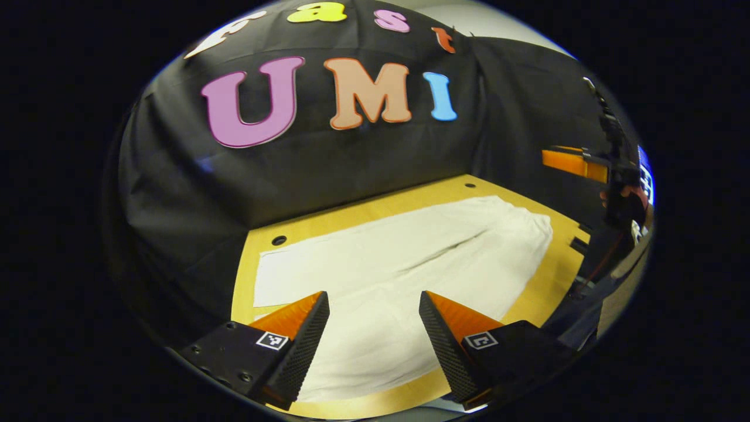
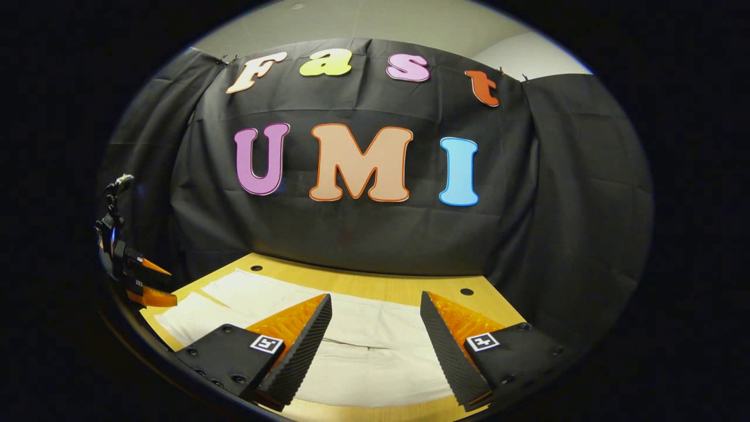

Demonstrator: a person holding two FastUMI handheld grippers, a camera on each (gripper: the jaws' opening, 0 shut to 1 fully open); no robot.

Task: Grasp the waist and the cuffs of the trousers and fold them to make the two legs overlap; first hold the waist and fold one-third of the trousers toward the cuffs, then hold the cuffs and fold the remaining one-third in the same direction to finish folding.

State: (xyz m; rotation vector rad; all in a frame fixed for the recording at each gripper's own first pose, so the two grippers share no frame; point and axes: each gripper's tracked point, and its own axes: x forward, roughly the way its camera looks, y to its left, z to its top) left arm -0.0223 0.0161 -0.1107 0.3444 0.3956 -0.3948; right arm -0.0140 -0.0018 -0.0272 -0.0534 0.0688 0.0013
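Both views look forward from above the table (image 1: 375,208), toward the booth wall; shared: trousers (image 1: 398,264) lower centre, table, wall.

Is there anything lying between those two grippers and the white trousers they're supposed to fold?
Nothing visible. The trousers lie spread flat on the wooden table with nothing on top. The left gripper and right gripper hang open above the cloth, with only air between them and it.

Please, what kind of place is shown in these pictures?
Probably a small recording booth for manipulation demos, not a home. A black cloth wall encloses a wooden table with drilled holes, white trousers lie spread flat on it, and the left gripper and right gripper hover open above.
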